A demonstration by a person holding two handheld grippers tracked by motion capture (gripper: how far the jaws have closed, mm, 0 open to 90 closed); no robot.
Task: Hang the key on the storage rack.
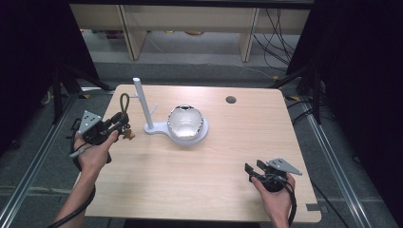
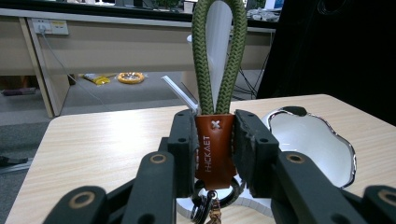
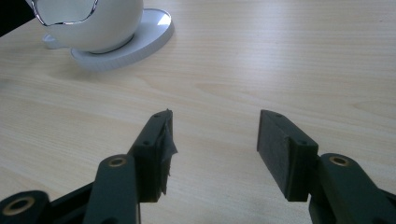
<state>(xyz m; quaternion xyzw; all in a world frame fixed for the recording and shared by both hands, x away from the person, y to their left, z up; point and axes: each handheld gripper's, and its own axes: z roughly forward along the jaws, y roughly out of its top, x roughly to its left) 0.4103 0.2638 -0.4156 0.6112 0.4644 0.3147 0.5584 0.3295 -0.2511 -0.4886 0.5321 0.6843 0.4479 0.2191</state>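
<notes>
My left gripper is shut on a keychain: its pads press the brown leather tab from both sides. The keychain's green braided cord loop stands straight up and metal rings hang below the tab. In the high view the keychain is held at the table's left side, just left of a white stand with an upright post. My right gripper is open, nothing between its pads, low over the wood near the table's front right.
The white stand's oval base carries a white bowl with a shiny chrome rim, right of the post. A thin side peg juts from the post. A cable hole sits at the back right of the wooden table.
</notes>
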